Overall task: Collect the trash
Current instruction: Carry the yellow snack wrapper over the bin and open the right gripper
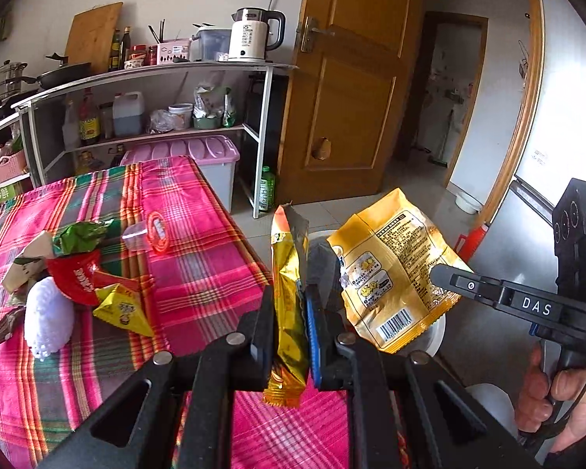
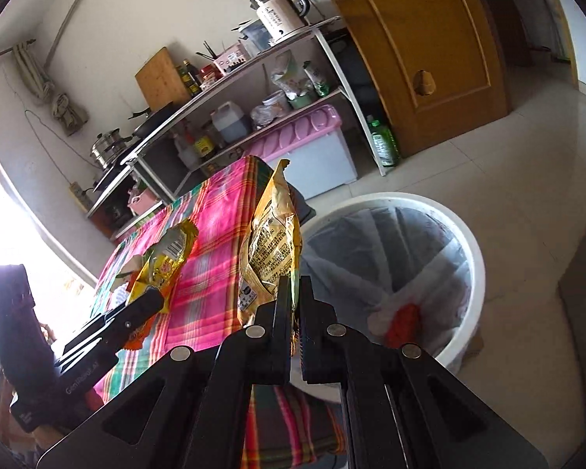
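My left gripper (image 1: 291, 297) is shut on a gold snack wrapper (image 1: 289, 308), held upright past the table's right edge. My right gripper (image 2: 293, 293) is shut on a yellow snack bag (image 2: 271, 242), held beside a white trash bin (image 2: 473, 242) lined with a clear bag. The same yellow bag (image 1: 394, 269) and right gripper (image 1: 445, 277) show in the left wrist view. The left gripper (image 2: 152, 301) with its gold wrapper (image 2: 168, 258) shows in the right wrist view. More trash lies on the plaid tablecloth (image 1: 199, 234): a red wrapper (image 1: 74, 277), a yellow triangular packet (image 1: 123, 308), a green wrapper (image 1: 80, 234), a clear cup with a red lid (image 1: 156, 232).
A white mesh sleeve (image 1: 47, 320) lies at the table's left. A shelf unit (image 1: 168, 97) with bottles and a kettle (image 1: 252, 35) stands behind. A pink-lidded storage box (image 1: 211, 160) sits on the floor. A wooden door (image 1: 351, 90) is open. The bin holds an orange wrapper (image 2: 404, 320).
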A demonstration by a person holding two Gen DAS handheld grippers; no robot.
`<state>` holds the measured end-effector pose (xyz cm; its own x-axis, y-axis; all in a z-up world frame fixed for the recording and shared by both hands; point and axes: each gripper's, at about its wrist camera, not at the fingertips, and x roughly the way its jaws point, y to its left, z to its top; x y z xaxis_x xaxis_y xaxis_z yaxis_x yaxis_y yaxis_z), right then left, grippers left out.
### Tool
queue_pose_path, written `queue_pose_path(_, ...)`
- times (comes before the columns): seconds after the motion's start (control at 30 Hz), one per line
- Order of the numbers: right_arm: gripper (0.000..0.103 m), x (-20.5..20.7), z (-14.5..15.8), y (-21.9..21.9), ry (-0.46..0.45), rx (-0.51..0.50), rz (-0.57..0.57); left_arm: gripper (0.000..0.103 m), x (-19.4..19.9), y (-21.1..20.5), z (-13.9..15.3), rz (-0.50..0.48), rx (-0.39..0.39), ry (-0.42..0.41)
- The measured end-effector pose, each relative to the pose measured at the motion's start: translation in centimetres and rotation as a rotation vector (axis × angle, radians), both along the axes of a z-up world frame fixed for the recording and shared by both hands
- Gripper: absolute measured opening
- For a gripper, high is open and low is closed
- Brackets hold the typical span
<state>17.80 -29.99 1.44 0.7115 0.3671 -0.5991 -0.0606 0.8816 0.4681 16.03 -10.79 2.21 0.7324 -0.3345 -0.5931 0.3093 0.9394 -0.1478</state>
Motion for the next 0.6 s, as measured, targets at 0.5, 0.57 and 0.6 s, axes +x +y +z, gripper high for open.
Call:
queue_pose_path(0.5, 0.003, 0.7, -2.8, -4.0, 0.074, -0.009, -0.081, 0.015, 3.3, -5.2, -2.3, -0.098, -0.008, 0.082)
queue_pose_path(0.57, 0.003, 0.8, -3.1, -4.3, 0.086, -0.007, -0.087, 0.015, 3.6, -5.7, -2.5, -0.103, -0.009, 0.093)
queue_pose_path(0.6, 0.003, 0.8, -3.3, -4.5, 0.092, -0.004, -0.089, 0.015, 3.8, -6.0, -2.7, -0.107, -0.012, 0.099)
